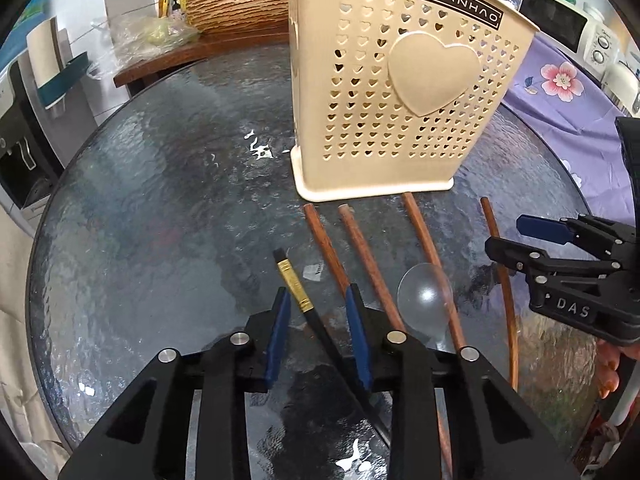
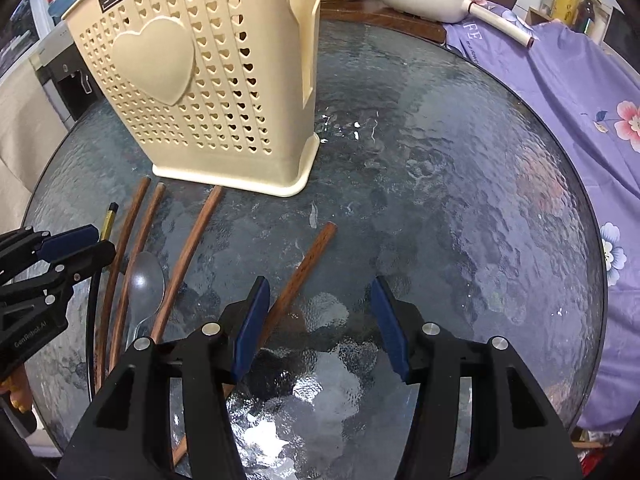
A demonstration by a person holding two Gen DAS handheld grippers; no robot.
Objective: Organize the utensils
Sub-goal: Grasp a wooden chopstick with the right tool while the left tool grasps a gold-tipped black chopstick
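Both grippers, left gripper (image 1: 318,300) and right gripper (image 2: 318,292), hovered open over wooden chopsticks (image 1: 360,248) and a clear spoon (image 1: 425,298); a cream utensil holder (image 1: 400,92) stood at upper centre on the glass table (image 1: 160,200).

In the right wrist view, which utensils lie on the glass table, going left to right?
Black chopstick with gold band → clear plastic spoon → rightmost brown wooden chopstick. The other three wooden chopsticks cross the spoon, so they are left out.

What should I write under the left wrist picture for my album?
Open left gripper straddles a black gold-banded chopstick beside brown wooden chopsticks and a cream heart-holed plastic utensil holder.
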